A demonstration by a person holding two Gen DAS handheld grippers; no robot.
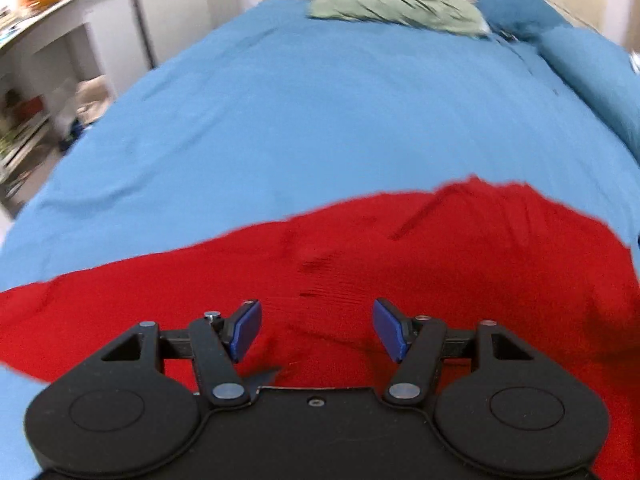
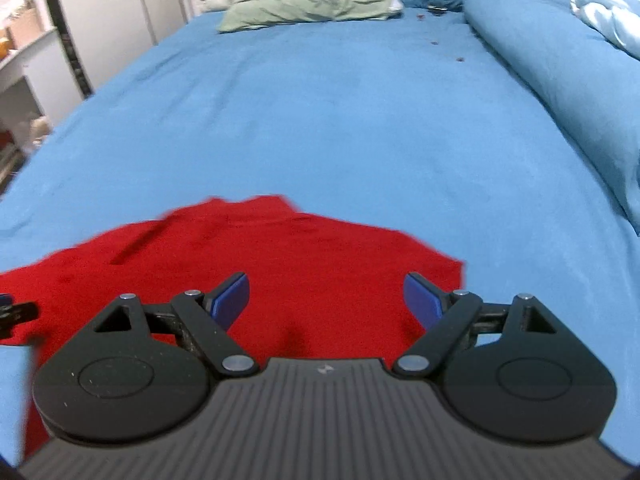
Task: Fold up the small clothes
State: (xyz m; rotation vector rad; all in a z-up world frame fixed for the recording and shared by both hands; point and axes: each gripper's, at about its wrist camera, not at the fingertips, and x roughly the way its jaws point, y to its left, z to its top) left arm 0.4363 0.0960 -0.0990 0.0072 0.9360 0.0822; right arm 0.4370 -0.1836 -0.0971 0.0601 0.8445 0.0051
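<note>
- On the near end of the bed point(image 1: 304, 120), spread over the blue cover, lies the red garment point(image 1: 400, 264); it reaches the near edge and runs off view below both tools.
- Judgement: the step in hand looks like picking the next grab points for a fold. Best done by taking two matching spots on one hem or side, one per claw, so the cloth lifts evenly and does not skew.
- Left gripper point(image 1: 316, 330) hangs above the red cloth, jaws spread, nothing between the blue pads; cloth shows clear through the gap.
- Right gripper point(image 2: 326, 300) likewise spread, wider than the left, empty, over the garment's right part point(image 2: 280, 264).
- Advice: come down steeply and pinch only the top layer; a deep bite would likely catch the bed cover too.
- Garment: solid red, soft and knit-looking, with faint ribbing near the left claw. Far edge uneven, with a raised bump towards the middle of the bed.
- A dark straight crease point(image 2: 132, 250) runs diagonally near the far edge; shallow wrinkles elsewhere.
- Right corner point(image 2: 456, 268) lies flat and squared. Whether it is already folded once, cannot tell.
</note>
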